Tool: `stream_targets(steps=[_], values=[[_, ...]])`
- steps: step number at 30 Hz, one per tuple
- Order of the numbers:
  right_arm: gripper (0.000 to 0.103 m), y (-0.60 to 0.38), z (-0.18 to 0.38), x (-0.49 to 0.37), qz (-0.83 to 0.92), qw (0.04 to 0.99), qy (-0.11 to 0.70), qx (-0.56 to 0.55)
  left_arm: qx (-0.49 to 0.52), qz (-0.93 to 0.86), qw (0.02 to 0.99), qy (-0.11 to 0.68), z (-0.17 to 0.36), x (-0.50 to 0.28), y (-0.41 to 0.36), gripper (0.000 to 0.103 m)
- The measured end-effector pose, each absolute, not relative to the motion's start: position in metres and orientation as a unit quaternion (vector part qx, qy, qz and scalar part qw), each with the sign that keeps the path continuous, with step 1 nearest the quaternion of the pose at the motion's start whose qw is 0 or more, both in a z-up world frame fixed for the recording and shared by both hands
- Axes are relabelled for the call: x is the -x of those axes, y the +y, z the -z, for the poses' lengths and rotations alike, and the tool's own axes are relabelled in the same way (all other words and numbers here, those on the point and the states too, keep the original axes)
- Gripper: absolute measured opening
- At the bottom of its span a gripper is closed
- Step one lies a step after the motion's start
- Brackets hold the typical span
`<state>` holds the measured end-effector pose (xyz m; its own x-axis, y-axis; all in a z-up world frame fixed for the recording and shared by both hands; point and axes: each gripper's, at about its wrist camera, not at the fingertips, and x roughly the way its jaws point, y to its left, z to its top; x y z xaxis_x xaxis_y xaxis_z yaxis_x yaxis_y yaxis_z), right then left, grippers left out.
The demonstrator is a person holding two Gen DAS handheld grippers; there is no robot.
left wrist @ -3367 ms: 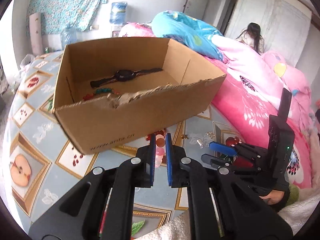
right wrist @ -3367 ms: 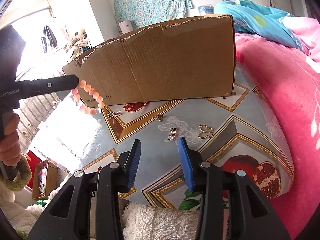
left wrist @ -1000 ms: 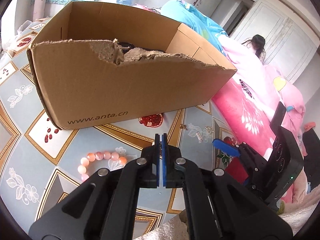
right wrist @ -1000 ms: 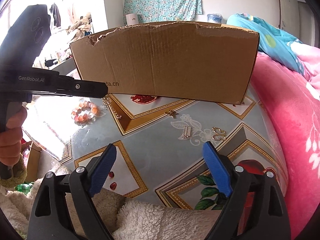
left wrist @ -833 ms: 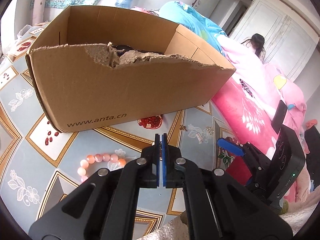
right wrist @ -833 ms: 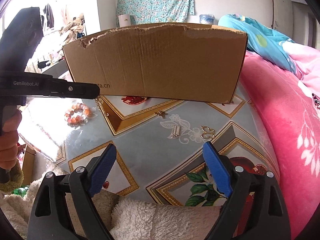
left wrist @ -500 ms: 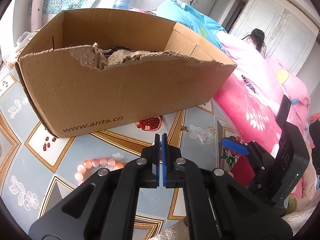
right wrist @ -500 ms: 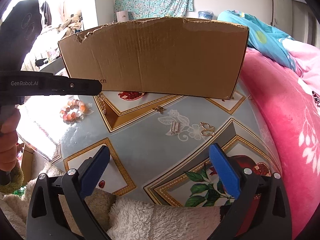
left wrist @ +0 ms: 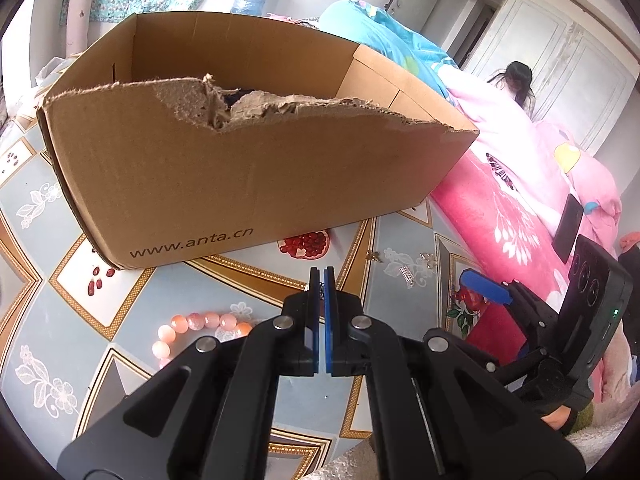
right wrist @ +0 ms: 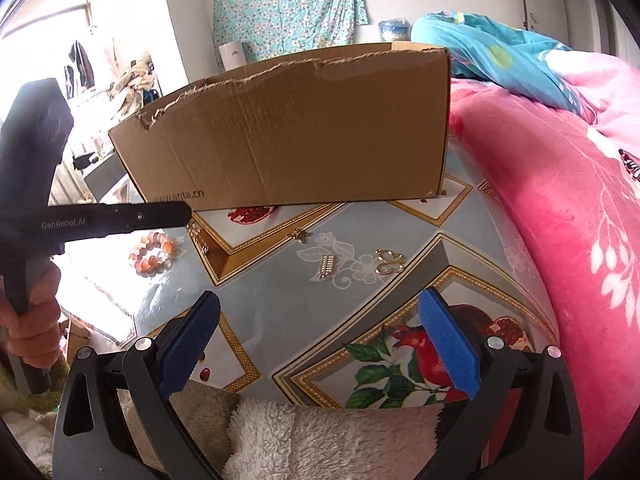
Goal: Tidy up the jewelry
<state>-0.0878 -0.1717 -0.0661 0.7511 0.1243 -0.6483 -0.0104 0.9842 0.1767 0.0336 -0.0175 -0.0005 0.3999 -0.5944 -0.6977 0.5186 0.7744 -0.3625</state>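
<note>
Brown cardboard makes up the big box (left wrist: 256, 168) that sits on the table (right wrist: 280, 292), and its near wall has a torn, ragged top edge. Something dark lies inside the box, but the torn wall hides most of it. In front of the box, on the patterned table cover, lies a bracelet of pink and orange beads (left wrist: 200, 330), near the box's left end. A small gold charm (right wrist: 300, 234) lies just in front of the box, close to the middle of its near wall. A bit nearer than that, a silver clip (right wrist: 326, 267) and a gold butterfly piece (right wrist: 387, 261) lie side by side, apart from each other and apart from the box. The left claw (left wrist: 322, 284) is pressed together with nothing between its blue pads, and it hangs over the table in front of the box, just right of the bead bracelet. The right claw (right wrist: 316, 340) has just been opening and now stands wide apart with nothing between its pads; it points toward the box, with the silver clip and butterfly piece lying between it and the box. A hand (right wrist: 34, 320) holds the grip of the left claw. To the right of the box lies a pink blanket (right wrist: 560, 216) on a bed.
</note>
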Motion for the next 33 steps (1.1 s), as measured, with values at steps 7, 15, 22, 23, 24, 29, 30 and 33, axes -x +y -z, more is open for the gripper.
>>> stream_targets(steps=[7, 15, 22, 23, 24, 29, 30, 33], values=[[0.07, -0.186, 0.058, 0.076, -0.034, 0.929, 0.36, -0.084, 0.04, 0.34, 0.834, 0.432, -0.001, -0.034, -0.022, 0.001], [0.045, -0.2, 0.058, 0.066, -0.052, 0.923, 0.38, -0.044, 0.033, 0.342, 0.83, 0.439, 0.003, -0.032, -0.028, 0.001], [0.033, -0.208, 0.063, 0.047, -0.129, 0.898, 0.42, 0.011, 0.028, 0.344, 0.829, 0.44, 0.005, -0.032, -0.034, 0.001], [0.033, -0.21, 0.064, 0.044, -0.137, 0.895, 0.424, 0.012, 0.027, 0.344, 0.829, 0.441, 0.006, -0.033, -0.035, 0.001], [0.033, -0.212, 0.065, 0.041, -0.149, 0.891, 0.428, 0.01, 0.025, 0.344, 0.829, 0.441, 0.006, -0.032, -0.036, 0.001], [0.032, -0.213, 0.065, 0.03, -0.175, 0.881, 0.438, 0.039, 0.018, 0.344, 0.828, 0.442, 0.007, -0.033, -0.039, 0.001], [0.031, -0.212, 0.065, 0.027, -0.177, 0.879, 0.44, 0.046, 0.017, 0.344, 0.828, 0.443, 0.007, -0.033, -0.039, 0.001], [0.026, -0.211, 0.064, 0.025, -0.181, 0.875, 0.445, 0.06, 0.015, 0.343, 0.827, 0.444, 0.008, -0.033, -0.041, 0.001]])
